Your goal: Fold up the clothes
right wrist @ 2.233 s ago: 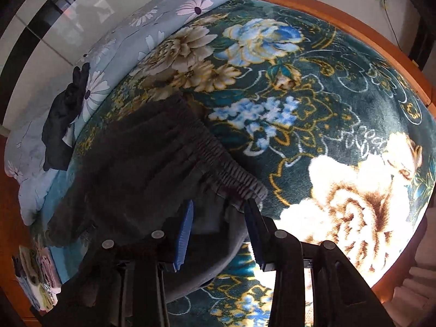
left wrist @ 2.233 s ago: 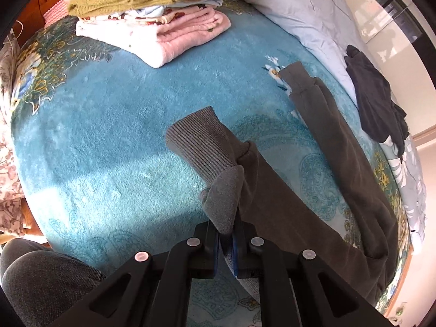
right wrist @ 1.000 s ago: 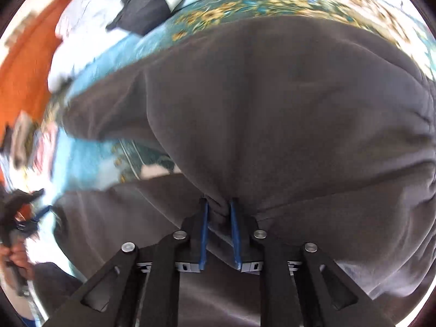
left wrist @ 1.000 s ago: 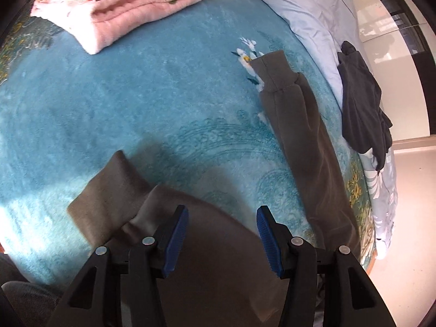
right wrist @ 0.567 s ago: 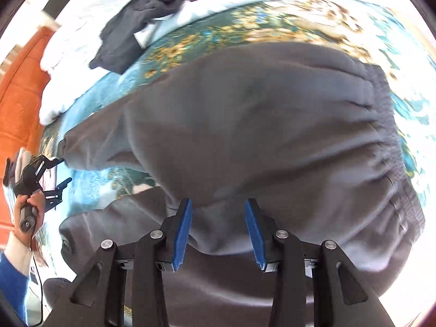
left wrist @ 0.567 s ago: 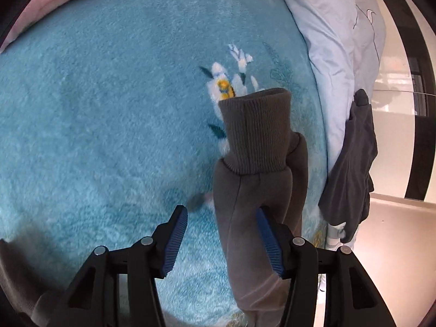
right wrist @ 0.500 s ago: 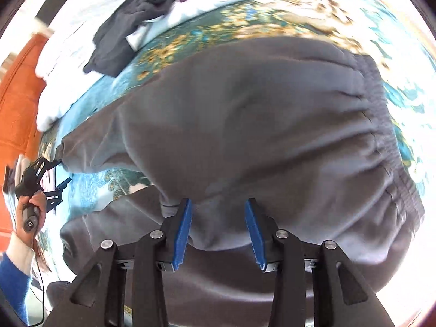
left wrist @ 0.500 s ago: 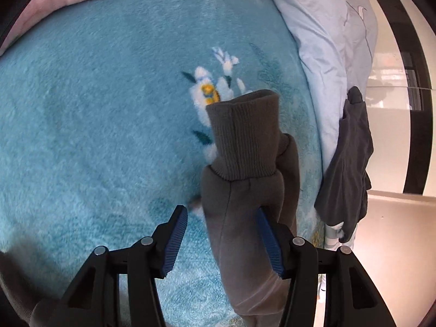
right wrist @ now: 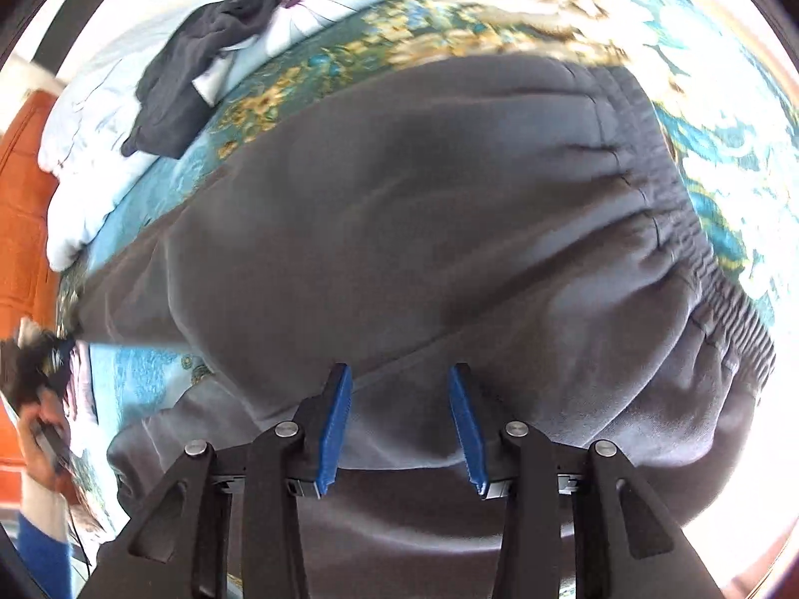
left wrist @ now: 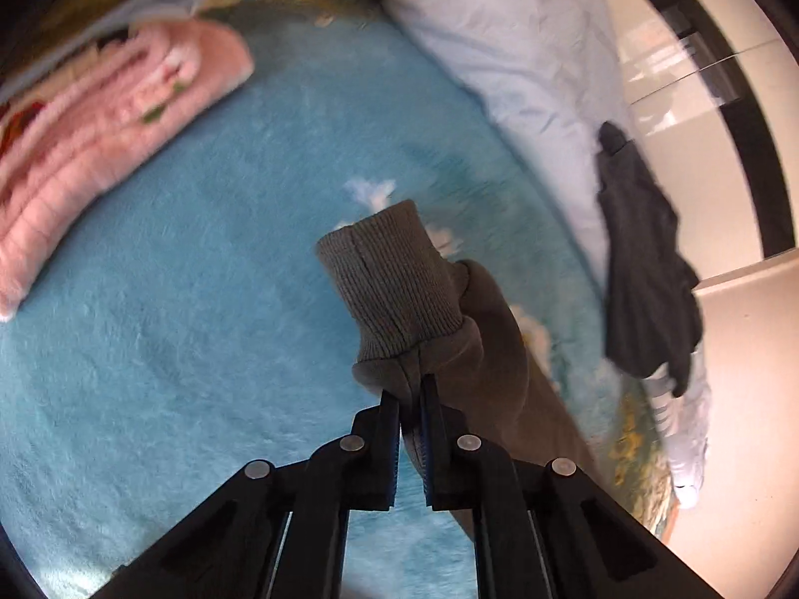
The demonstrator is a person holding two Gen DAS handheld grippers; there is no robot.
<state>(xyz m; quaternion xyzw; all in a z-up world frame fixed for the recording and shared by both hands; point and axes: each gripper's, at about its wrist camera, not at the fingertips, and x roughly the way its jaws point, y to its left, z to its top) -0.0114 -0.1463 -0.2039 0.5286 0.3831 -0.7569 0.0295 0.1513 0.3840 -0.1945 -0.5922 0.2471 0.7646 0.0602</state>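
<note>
Grey sweatpants lie spread on a teal blanket. In the left wrist view my left gripper is shut on one pant leg just below its ribbed cuff, which stands lifted off the blanket. In the right wrist view my right gripper hangs open just above the seat of the pants, with the elastic waistband to its right. Nothing is between its blue pads.
A stack of folded clothes with a pink piece lies at the far left. A pale blue quilt carries a dark garment at the right. At the left edge of the right wrist view a hand holds the other gripper.
My left gripper has closed on the pant leg below the cuff and raised it. My right gripper, which let go of the pants a second ago, stays open over the seat.
</note>
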